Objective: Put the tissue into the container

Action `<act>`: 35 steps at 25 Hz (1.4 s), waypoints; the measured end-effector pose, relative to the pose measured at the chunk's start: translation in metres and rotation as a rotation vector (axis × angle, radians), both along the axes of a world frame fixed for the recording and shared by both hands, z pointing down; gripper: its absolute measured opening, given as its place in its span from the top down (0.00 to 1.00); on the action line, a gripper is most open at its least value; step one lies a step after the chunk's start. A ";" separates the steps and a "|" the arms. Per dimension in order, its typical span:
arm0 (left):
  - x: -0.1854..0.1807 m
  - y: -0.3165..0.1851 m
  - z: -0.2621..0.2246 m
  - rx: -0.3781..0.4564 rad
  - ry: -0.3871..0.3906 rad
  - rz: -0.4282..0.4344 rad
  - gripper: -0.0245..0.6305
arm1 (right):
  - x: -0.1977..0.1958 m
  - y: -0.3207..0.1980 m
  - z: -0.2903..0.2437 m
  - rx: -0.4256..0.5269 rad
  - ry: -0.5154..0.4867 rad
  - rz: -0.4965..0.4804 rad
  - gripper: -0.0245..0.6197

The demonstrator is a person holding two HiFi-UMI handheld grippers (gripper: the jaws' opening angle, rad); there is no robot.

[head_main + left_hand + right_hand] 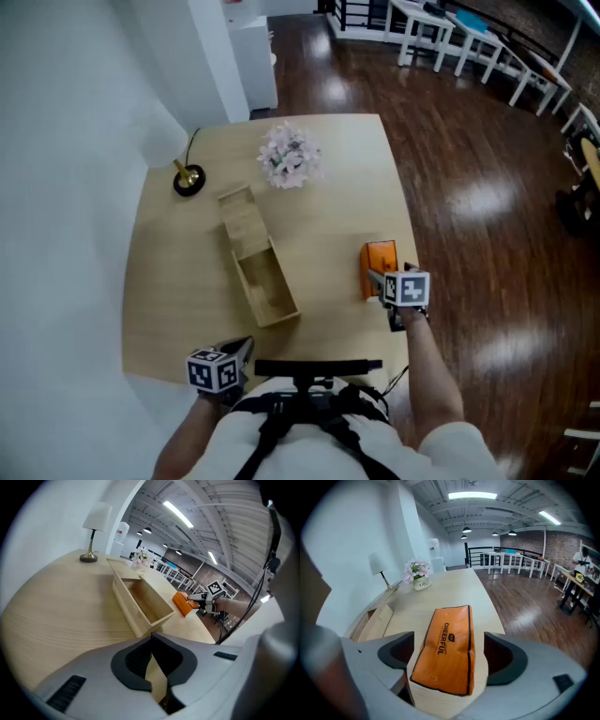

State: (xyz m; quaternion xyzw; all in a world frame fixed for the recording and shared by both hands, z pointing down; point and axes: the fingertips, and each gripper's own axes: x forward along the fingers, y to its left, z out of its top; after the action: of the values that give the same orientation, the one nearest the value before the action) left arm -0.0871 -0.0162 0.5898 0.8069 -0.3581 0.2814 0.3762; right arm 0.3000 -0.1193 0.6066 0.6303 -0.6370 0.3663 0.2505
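The tissue is an orange soft pack (380, 265) lying on the table's right side, printed CHEERFUL in the right gripper view (447, 646). My right gripper (380, 281) is open and straddles the pack's near end (447, 641); a strip of table shows between the pack and the right jaw. The container is a long open wooden box (241, 274) in the table's middle, left of the pack, also seen in the left gripper view (125, 605). My left gripper (238, 350) hovers at the table's near edge, shut with nothing in it (151, 641).
A table lamp (187, 178) stands at the far left corner and a pot of pale flowers (289, 157) at the far middle. The box's sliding lid (242, 217) juts out at its far end. Dark wood floor drops off right of the table (178, 281).
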 end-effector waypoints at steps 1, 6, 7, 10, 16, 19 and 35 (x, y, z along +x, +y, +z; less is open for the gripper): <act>0.001 0.000 -0.001 -0.001 0.001 0.001 0.96 | -0.001 -0.002 0.002 -0.007 0.007 -0.003 0.25; 0.006 -0.002 -0.007 0.009 0.012 0.000 0.96 | -0.004 -0.010 0.026 -0.064 0.053 -0.026 0.24; 0.006 -0.004 -0.009 0.014 0.015 -0.002 0.96 | -0.004 -0.009 0.032 -0.080 0.057 -0.026 0.24; 0.009 -0.008 -0.017 0.028 0.028 -0.005 0.96 | -0.004 -0.007 0.042 -0.109 0.027 -0.005 0.24; 0.012 -0.011 -0.023 0.031 0.044 -0.010 0.96 | -0.003 -0.008 0.041 -0.109 -0.007 0.007 0.25; 0.015 -0.011 -0.026 0.035 0.052 -0.007 0.96 | -0.004 -0.006 0.037 -0.106 -0.021 0.011 0.27; 0.014 -0.017 -0.055 0.090 0.142 -0.034 0.96 | -0.023 -0.001 -0.006 -0.035 -0.024 -0.026 0.32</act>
State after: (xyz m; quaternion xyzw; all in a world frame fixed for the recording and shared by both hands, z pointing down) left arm -0.0726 -0.0334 0.5349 0.8346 -0.3565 0.2007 0.3688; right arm 0.2774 -0.1204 0.6009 0.6130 -0.6416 0.3816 0.2587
